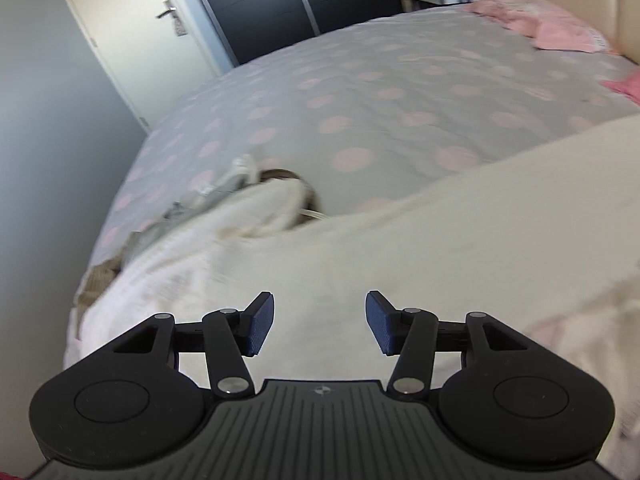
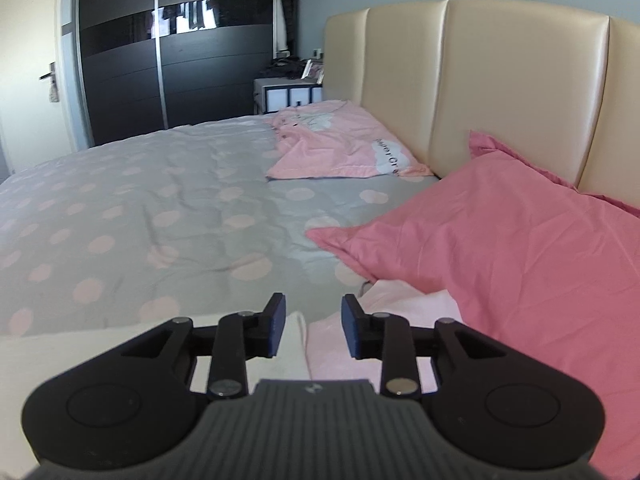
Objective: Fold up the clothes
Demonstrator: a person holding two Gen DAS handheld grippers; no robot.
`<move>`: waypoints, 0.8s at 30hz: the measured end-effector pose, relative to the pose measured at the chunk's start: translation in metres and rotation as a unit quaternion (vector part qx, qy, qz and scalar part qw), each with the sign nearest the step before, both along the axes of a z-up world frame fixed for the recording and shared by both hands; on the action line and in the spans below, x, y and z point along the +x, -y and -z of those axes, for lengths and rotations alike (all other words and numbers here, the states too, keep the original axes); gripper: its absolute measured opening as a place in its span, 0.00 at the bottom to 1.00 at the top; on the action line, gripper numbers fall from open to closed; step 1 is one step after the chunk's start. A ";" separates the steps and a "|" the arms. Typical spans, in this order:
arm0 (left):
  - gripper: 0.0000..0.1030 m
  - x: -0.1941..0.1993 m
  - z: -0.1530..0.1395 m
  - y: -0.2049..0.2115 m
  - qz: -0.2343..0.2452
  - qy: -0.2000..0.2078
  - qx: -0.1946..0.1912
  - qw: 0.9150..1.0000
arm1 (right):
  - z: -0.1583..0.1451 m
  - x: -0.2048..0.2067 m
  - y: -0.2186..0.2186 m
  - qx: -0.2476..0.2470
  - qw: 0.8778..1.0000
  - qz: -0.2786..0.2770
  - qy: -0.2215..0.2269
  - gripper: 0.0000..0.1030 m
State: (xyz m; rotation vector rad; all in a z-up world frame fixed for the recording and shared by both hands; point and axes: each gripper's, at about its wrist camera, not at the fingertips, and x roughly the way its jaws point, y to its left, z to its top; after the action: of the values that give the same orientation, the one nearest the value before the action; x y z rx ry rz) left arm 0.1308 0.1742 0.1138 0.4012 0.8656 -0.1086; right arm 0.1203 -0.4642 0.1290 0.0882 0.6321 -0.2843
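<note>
1. Bedroom setting: a wide bed under a grey duvet cover with pale pink dots [image 2: 160, 200] filled both views, backed by a cream padded headboard [image 2: 480, 92] and a dark sliding-door wardrobe [image 2: 180, 60].
2. Two pillows lay at the head end: a plain deep-pink pillow [image 2: 520, 248] nearer, and a pale pink printed pillow [image 2: 344, 148] beyond it.
3. A large cream-white fleecy garment [image 1: 400, 248] lay spread along the near edge of the bed, its far end bunched over a heap of grey and brown clothes [image 1: 240, 184]. No crisp fold showed in it, so it was judged to want folding; the heap beyond was likewise loose.
4. A pale pink cloth [image 2: 360, 352] lay just beside the cream edge, under the right gripper; whether it was a garment could not be told.
5. The left gripper [image 1: 320, 326] hung above the cream garment, jaws parted and holding nothing.
6. The right gripper [image 2: 313, 326] likewise stood parted and empty over the seam between cream and pink cloth.
</note>
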 end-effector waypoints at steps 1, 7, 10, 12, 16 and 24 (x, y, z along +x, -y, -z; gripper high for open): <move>0.48 -0.009 0.002 0.006 0.009 -0.004 -0.006 1.000 | -0.005 -0.009 -0.002 0.001 1.000 -0.006 -0.009 0.37; 0.48 -0.053 0.023 0.040 0.071 -0.043 -0.013 0.996 | -0.033 -0.049 -0.009 0.006 0.999 -0.018 -0.029 0.39; 0.48 -0.072 0.035 0.054 0.103 -0.068 -0.009 0.992 | -0.040 -0.058 -0.010 0.006 0.999 -0.020 -0.029 0.41; 0.48 -0.083 0.041 0.064 0.129 -0.083 -0.007 0.988 | -0.036 -0.061 -0.009 0.006 0.999 -0.021 -0.033 0.42; 0.53 -0.101 0.054 0.086 0.173 -0.108 -0.023 0.979 | -0.028 -0.065 -0.007 0.007 0.999 -0.024 -0.040 0.43; 0.54 -0.117 0.087 0.125 0.207 -0.164 -0.037 0.964 | 0.017 -0.077 -0.002 -0.016 0.996 -0.061 -0.067 0.43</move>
State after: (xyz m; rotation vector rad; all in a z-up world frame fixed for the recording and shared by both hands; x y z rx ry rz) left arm 0.0139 0.0488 0.0266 0.4974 1.0896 -0.6069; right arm 0.0435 -0.4627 0.1122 -0.0003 0.7631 -0.1827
